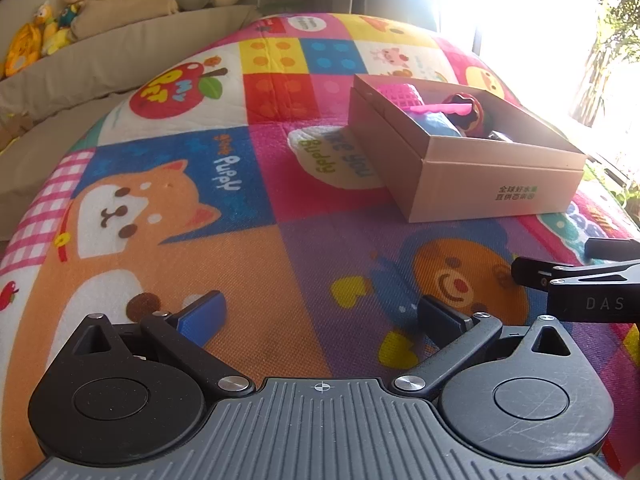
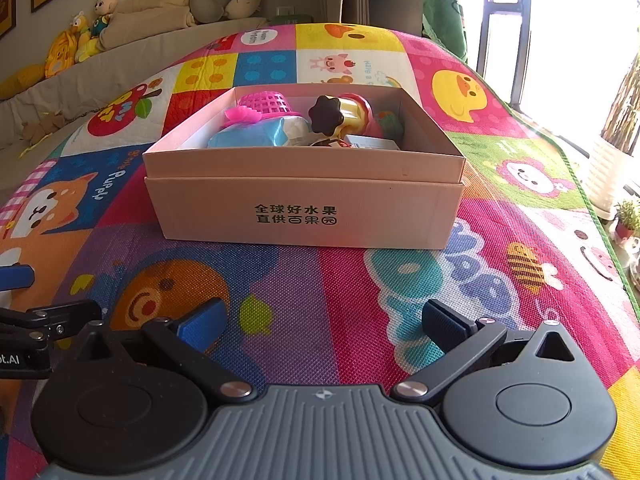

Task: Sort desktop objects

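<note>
A pink cardboard box (image 2: 304,208) sits on the colourful play mat (image 2: 360,312); it also shows in the left wrist view (image 1: 480,180). Inside lie a pink mesh basket (image 2: 266,103), a blue packet (image 2: 256,136), a brown flower-shaped toy (image 2: 326,114) and other small items. My left gripper (image 1: 320,318) is open and empty over the mat, left of the box. My right gripper (image 2: 324,322) is open and empty, in front of the box. The right gripper's fingers (image 1: 532,270) show at the right edge of the left wrist view.
A beige sofa (image 2: 132,40) with plush toys (image 2: 86,32) and cushions runs along the far left. A bright window and potted plants (image 2: 626,212) are at the right, beyond the mat's edge.
</note>
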`<state>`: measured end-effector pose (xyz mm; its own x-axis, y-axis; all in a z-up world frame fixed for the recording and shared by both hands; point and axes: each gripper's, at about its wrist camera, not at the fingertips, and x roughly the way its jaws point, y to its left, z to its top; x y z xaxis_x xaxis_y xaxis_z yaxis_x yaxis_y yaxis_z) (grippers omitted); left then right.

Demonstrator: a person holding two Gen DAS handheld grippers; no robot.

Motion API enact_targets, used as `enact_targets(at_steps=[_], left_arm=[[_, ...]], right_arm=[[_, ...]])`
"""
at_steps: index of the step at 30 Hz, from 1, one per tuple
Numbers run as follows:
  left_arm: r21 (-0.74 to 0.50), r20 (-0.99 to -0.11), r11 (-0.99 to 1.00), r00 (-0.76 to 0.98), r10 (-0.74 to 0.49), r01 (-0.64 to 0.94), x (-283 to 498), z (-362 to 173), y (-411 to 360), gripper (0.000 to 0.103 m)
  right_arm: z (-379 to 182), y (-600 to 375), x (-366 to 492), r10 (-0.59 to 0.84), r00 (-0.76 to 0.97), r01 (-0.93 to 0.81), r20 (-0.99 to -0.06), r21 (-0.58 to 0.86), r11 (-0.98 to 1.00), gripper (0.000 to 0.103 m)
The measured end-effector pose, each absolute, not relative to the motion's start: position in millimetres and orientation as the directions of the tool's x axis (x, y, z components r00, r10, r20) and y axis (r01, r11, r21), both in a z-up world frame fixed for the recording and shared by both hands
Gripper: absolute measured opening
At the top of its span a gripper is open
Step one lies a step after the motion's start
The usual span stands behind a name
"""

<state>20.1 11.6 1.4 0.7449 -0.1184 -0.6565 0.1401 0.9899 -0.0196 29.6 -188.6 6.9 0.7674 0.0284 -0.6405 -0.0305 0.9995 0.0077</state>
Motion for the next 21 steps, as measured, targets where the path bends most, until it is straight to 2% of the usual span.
enact_targets(at_steps=[21], left_arm=[[0.009, -0.668, 0.989, 0.737, -0.102, 0.144, 20.3, 2.4, 10.8, 0.103]], right_arm=[[6.6, -189.6, 29.4, 0.029, 0.768, -0.030, -0.640, 0.008, 1.000, 0.103]])
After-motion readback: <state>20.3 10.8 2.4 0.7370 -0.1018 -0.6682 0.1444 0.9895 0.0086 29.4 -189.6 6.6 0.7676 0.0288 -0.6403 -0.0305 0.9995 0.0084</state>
